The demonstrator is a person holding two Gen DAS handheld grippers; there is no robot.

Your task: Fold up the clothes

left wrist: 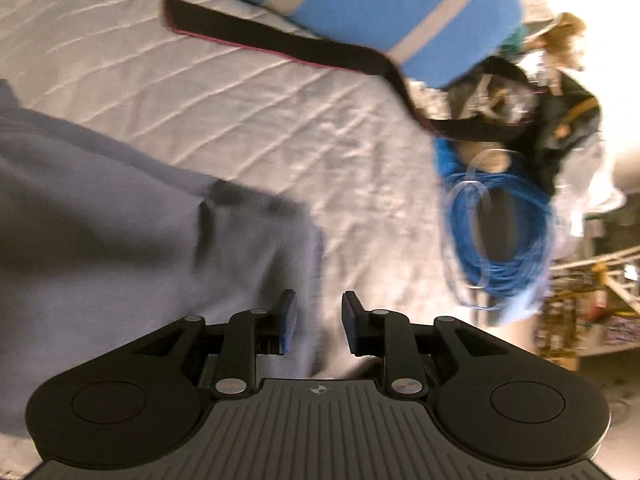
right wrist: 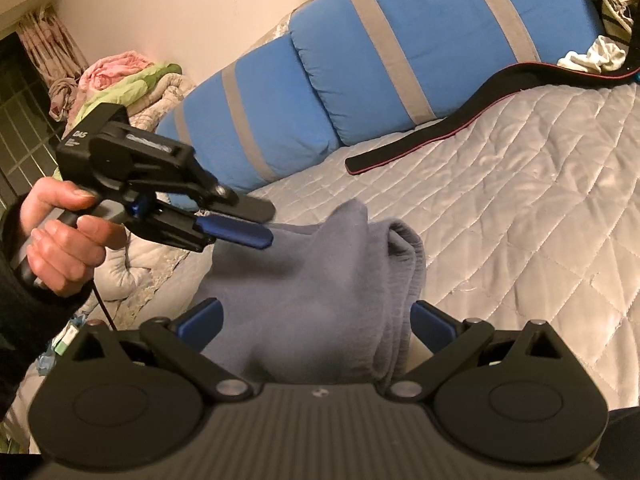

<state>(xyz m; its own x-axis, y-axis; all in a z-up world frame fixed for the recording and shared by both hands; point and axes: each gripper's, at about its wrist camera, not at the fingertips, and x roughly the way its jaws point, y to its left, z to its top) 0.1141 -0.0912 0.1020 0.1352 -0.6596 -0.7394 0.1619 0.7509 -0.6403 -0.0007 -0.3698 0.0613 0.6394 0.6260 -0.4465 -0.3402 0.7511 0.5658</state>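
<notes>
Grey-blue garment (right wrist: 320,280) bunched on the quilted bed (right wrist: 520,184), lying right between the spread fingers of the right hand-held gripper (right wrist: 316,320); jaws wide apart, cloth between them but not pinched. Left hand-held gripper (right wrist: 256,220), seen from the right wrist view, poised just above the garment's far edge, fingers nearly together with a narrow gap, nothing caught in them. From its own camera, left hand-held gripper (left wrist: 316,320) part open, garment (left wrist: 120,220) to its left and beneath.

Likely step: taking hold for a fold. Best to close the right jaws on the thick ribbed edge, not loose middle cloth. Lower the left onto a matching corner, then lift both evenly. Keep clear of the black strap (right wrist: 460,124) and blue pillows (right wrist: 360,60) beyond the garment. Blurred left view: fold lines hard to judge.
</notes>
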